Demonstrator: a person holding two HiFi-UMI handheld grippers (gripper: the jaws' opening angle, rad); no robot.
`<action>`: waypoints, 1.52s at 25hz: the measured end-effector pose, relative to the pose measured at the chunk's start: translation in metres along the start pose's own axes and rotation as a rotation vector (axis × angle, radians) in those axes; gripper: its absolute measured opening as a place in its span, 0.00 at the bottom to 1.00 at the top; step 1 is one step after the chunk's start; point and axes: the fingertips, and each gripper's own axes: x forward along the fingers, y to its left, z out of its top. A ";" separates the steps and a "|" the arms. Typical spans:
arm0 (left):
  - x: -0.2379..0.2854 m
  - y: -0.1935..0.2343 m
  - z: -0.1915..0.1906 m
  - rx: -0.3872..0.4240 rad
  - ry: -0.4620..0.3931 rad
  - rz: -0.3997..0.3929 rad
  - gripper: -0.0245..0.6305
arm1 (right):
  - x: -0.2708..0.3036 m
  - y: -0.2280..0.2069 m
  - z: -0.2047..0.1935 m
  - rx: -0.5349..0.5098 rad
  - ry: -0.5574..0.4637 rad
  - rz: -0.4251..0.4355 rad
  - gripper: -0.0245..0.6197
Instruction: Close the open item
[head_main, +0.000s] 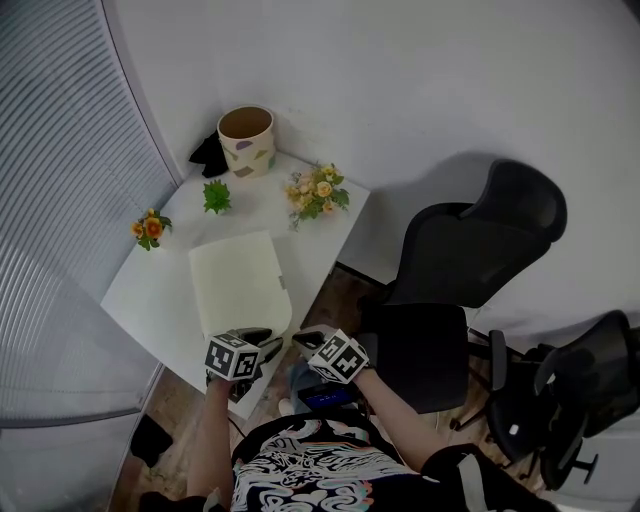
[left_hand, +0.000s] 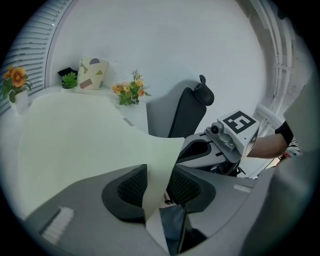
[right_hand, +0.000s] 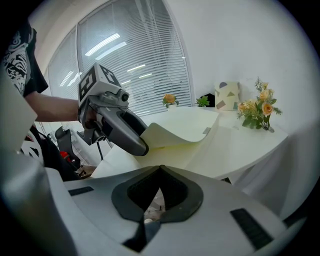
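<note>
Grey-padded left tool (left_hand: 157, 186), spread loosely around the raised near corner of the thin, flexible cream folder (head_main: 238, 285) lying on the white worktop (head_main: 158, 292), seems to be finishing the closing, right tool (right_hand: 160, 175) pressed together and empty; next, slide clear so the cover drops flat.

left gripper (left_hand: 157, 174): fingers (left_hand: 131, 189) apart | right gripper (right_hand: 160, 171): fingers together
</note>
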 end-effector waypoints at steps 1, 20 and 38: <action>0.001 0.000 -0.001 0.009 0.015 0.009 0.25 | 0.000 0.000 0.000 0.001 0.000 -0.001 0.04; 0.014 -0.004 -0.008 0.227 0.231 0.152 0.27 | -0.001 0.000 0.000 0.002 0.000 0.005 0.04; 0.014 -0.004 -0.009 0.235 0.253 0.132 0.27 | 0.000 0.001 0.000 0.010 -0.003 0.032 0.04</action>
